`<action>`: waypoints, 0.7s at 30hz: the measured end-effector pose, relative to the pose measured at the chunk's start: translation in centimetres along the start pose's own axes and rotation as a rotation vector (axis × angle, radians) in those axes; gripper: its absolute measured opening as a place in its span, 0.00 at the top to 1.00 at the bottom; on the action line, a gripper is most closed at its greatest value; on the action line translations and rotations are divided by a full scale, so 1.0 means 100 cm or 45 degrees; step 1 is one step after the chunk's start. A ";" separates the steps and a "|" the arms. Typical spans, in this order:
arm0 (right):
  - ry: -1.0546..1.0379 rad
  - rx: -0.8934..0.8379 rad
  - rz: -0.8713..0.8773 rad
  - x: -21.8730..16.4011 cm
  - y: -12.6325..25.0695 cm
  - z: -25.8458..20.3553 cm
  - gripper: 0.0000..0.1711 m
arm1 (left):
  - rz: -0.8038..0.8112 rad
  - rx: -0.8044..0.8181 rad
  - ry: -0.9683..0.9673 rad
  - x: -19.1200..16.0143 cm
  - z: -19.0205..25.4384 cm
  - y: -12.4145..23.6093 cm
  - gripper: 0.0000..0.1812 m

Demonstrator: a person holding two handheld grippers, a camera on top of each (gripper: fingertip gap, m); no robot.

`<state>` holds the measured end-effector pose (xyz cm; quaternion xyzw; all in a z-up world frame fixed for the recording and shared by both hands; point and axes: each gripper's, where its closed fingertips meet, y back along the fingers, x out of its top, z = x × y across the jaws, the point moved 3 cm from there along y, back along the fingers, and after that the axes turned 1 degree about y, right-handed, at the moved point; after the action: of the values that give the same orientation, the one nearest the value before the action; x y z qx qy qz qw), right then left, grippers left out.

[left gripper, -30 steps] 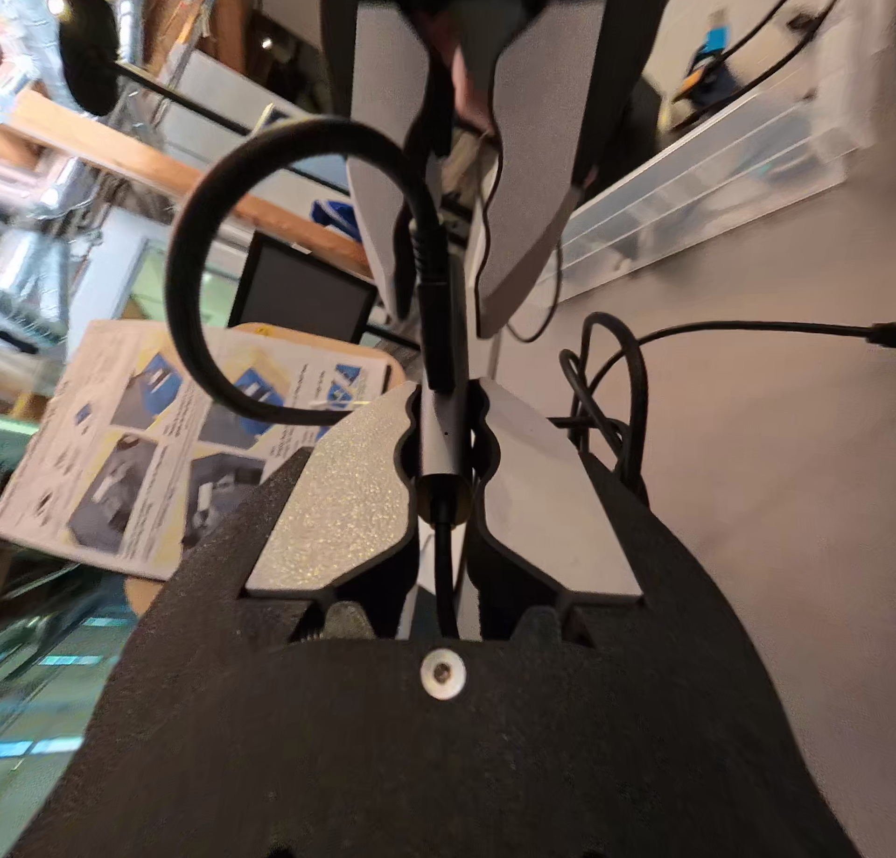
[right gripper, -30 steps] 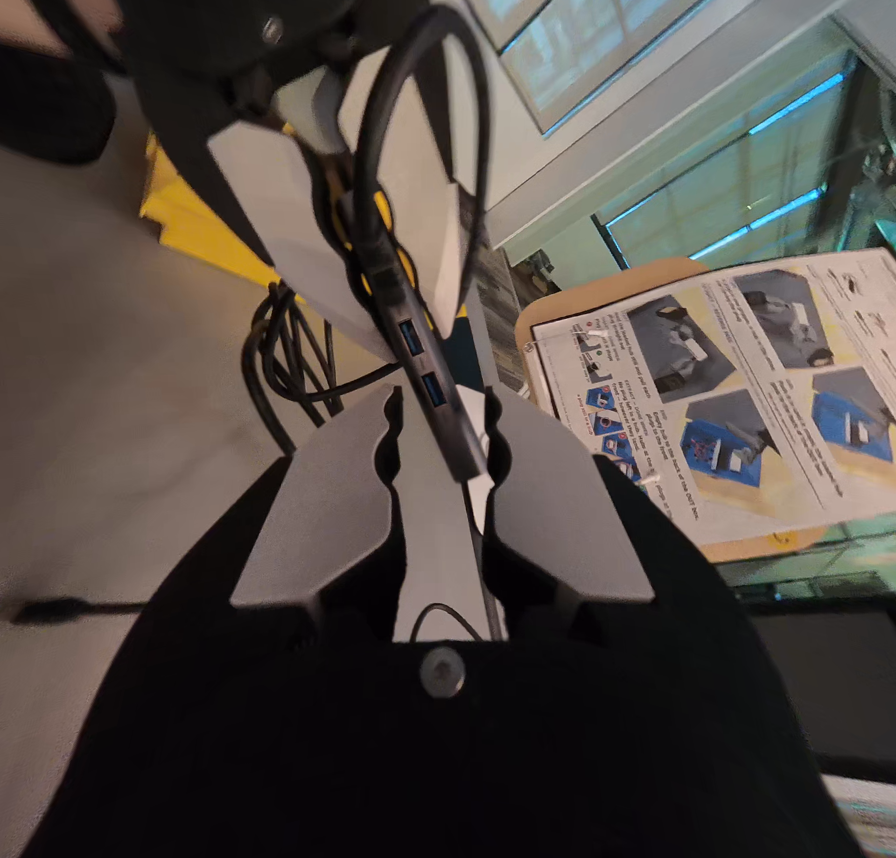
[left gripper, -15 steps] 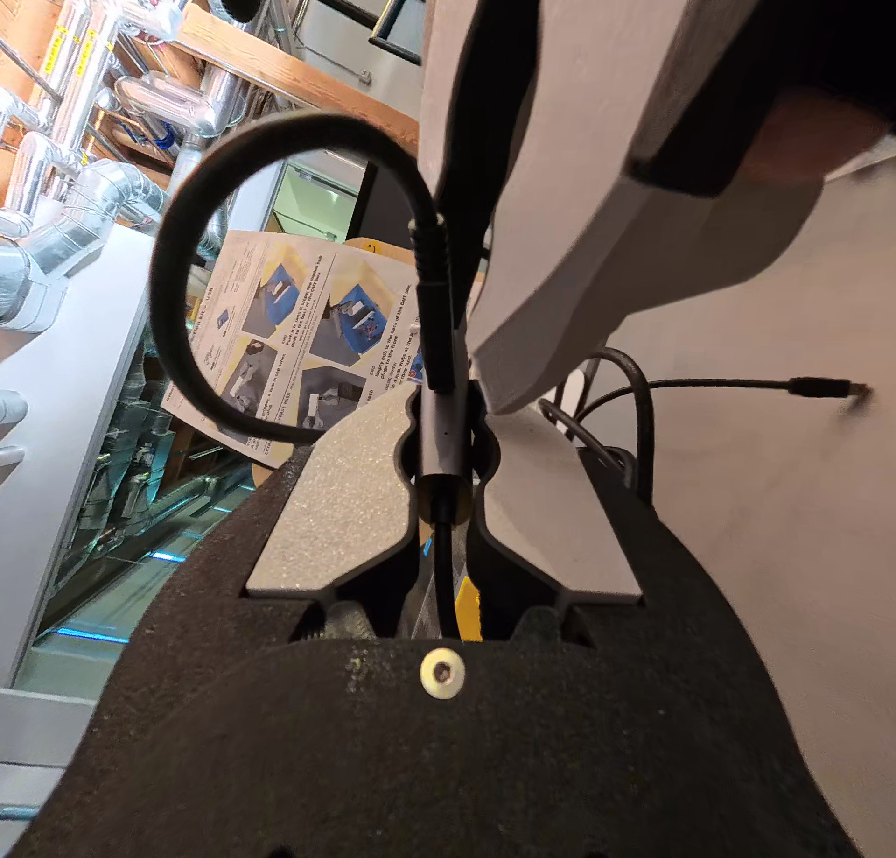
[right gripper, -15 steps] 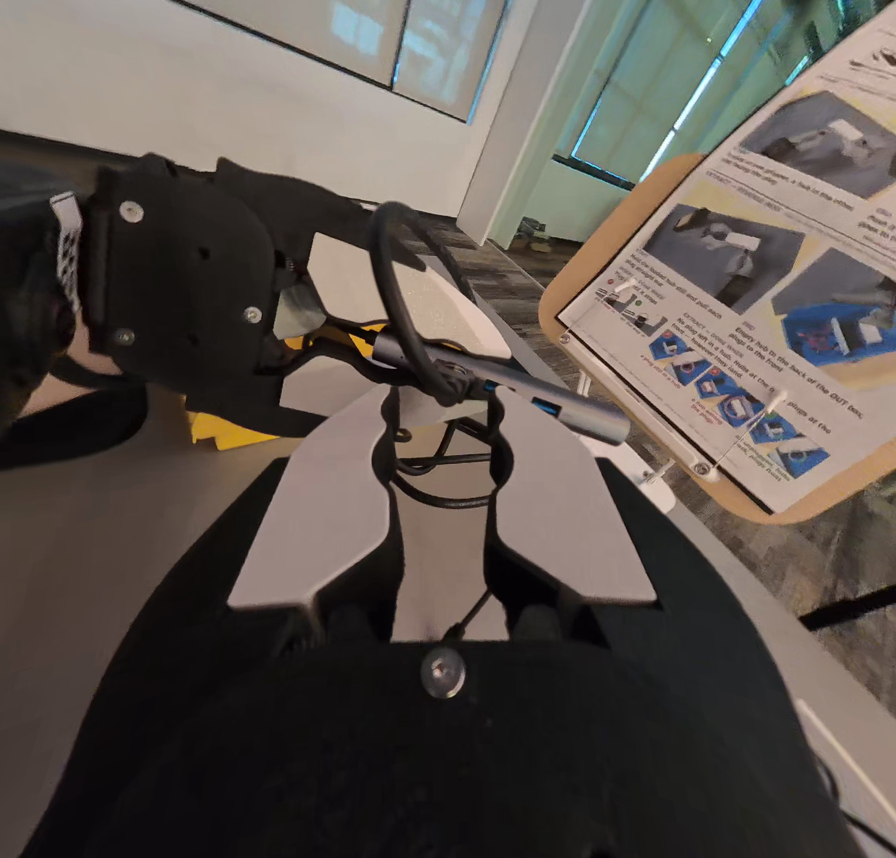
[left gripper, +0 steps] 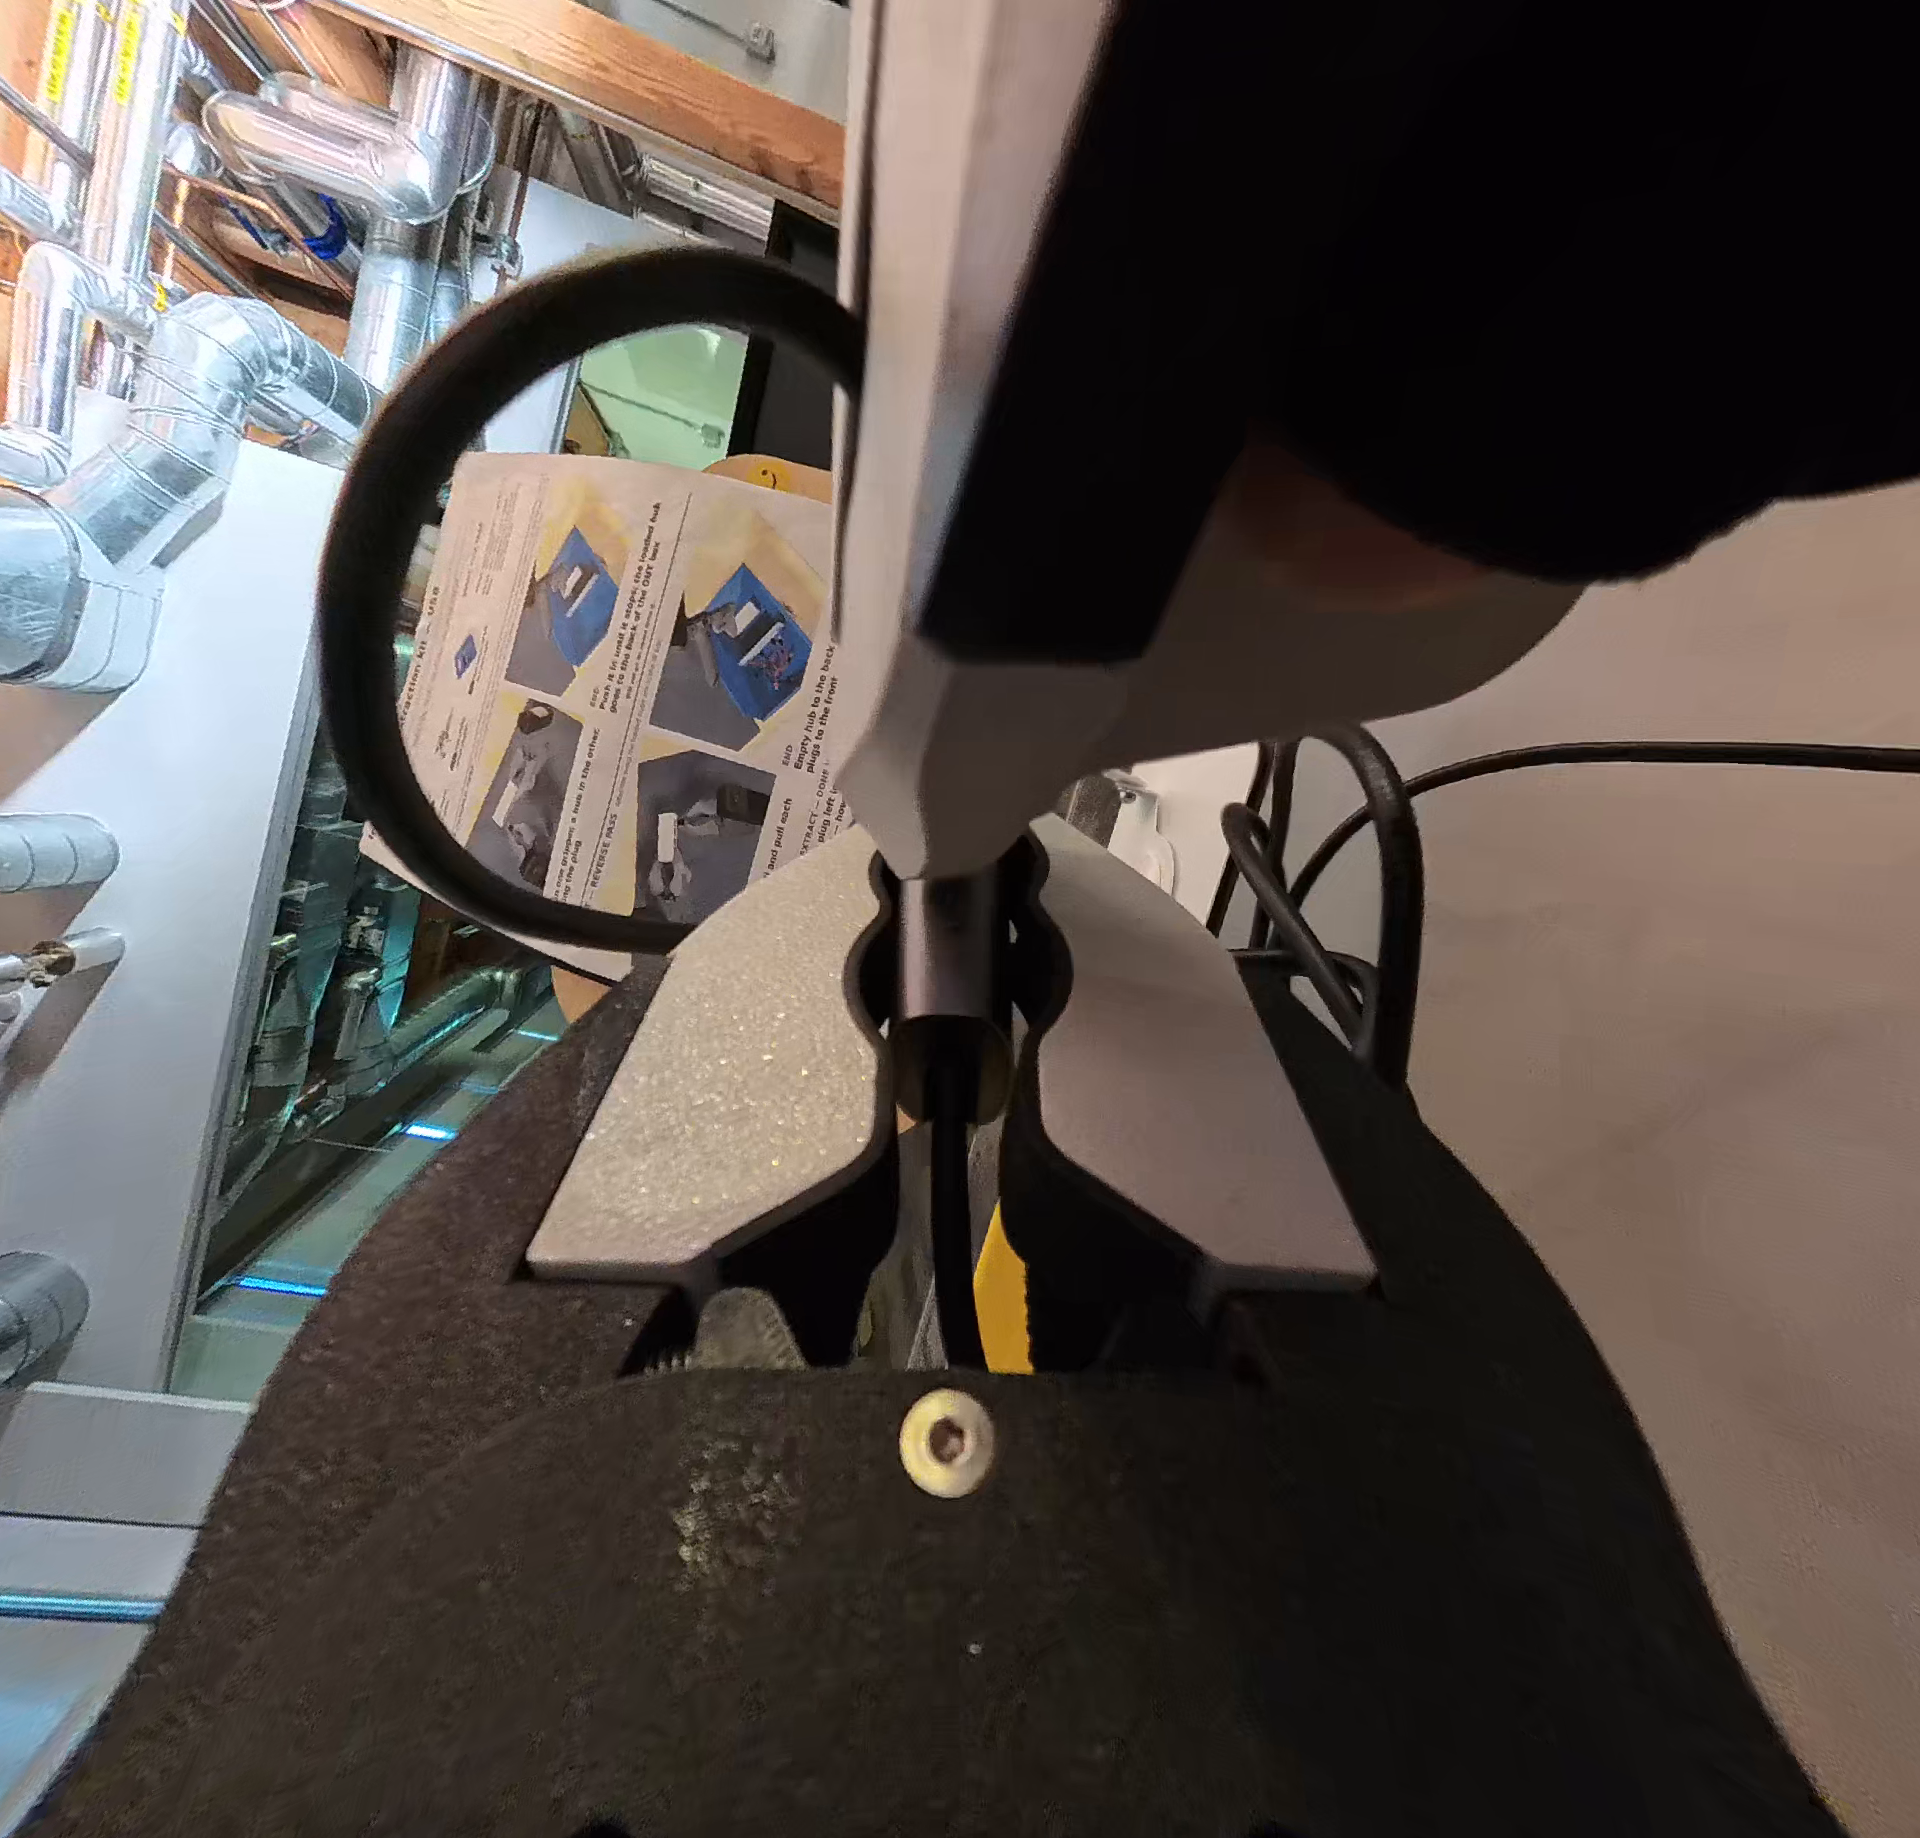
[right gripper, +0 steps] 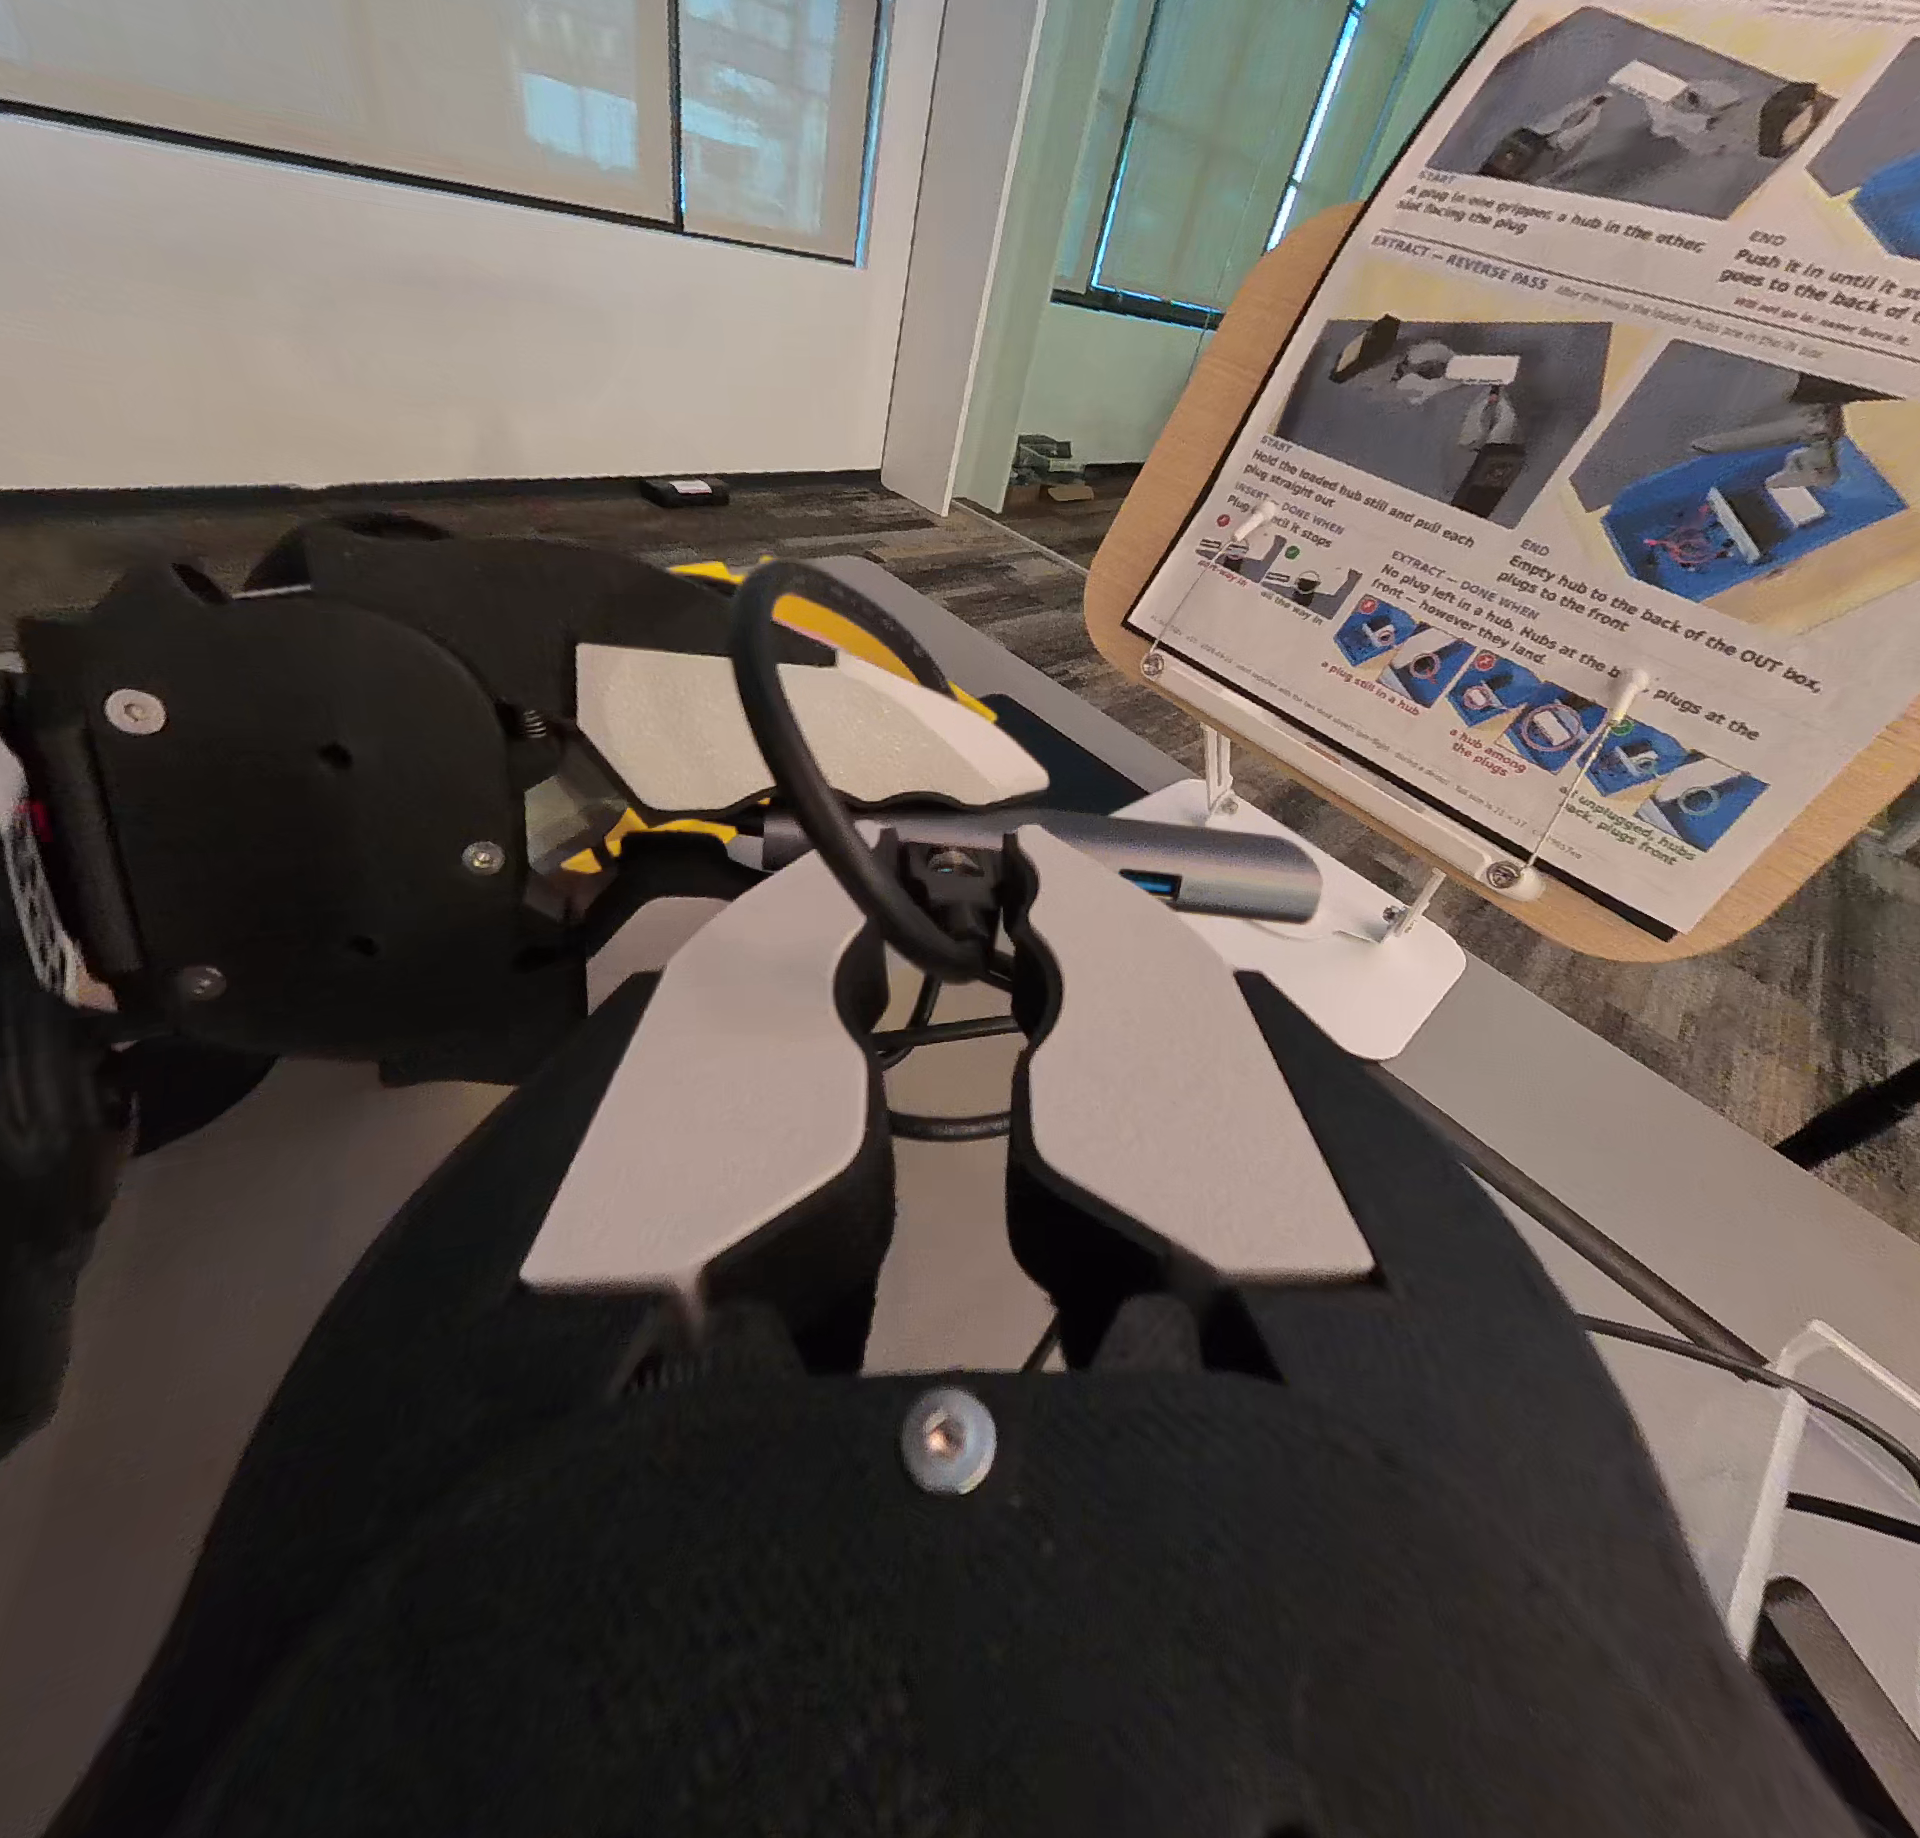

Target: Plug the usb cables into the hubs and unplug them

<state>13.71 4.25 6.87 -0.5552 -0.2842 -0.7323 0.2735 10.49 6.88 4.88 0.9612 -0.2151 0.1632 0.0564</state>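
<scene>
— Surface, room?
— Grey counter (right gripper: 1621, 1092) lower right; carpet, windows, instruction sheet (right gripper: 1538, 500) upper right.
— Hand-held grippers?
— Left hand-held gripper (left gripper: 951, 941) pinching grey hub (left gripper: 940, 957), frame centre. Right hand-held gripper (right gripper: 945, 905) pressed onto looping black cable (right gripper: 800, 780).

Both grippers, the left gripper (left gripper: 951, 915) and the right gripper (right gripper: 951, 915), had rough black bodies, pale grey scalloped fingers (right gripper: 727, 1082) and one silver screw (right gripper: 948, 1443).

A: The hub (right gripper: 1210, 858) is metallic grey with a blue port; its cable (left gripper: 358, 645) is black.

B: The instruction sheet (right gripper: 1621, 417) shows blue, grey and yellow panels. Something yellow (right gripper: 831, 625) behind it, possibly a bin.
</scene>
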 end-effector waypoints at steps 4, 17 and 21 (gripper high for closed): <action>-0.021 0.016 -0.026 -0.002 -0.001 0.002 0.89 | -0.010 -0.017 0.001 0.000 0.004 -0.002 0.91; 0.015 0.007 -0.011 -0.003 0.001 0.004 0.90 | -0.037 -0.024 0.062 0.002 0.005 -0.003 0.91; 0.044 -0.010 -0.037 -0.005 0.001 0.004 0.90 | -0.044 -0.032 0.064 0.001 0.008 -0.005 0.91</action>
<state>14.21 4.52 6.48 -0.5394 -0.2844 -0.7468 0.2655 11.07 7.14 4.15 0.9596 -0.1992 0.1836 0.0765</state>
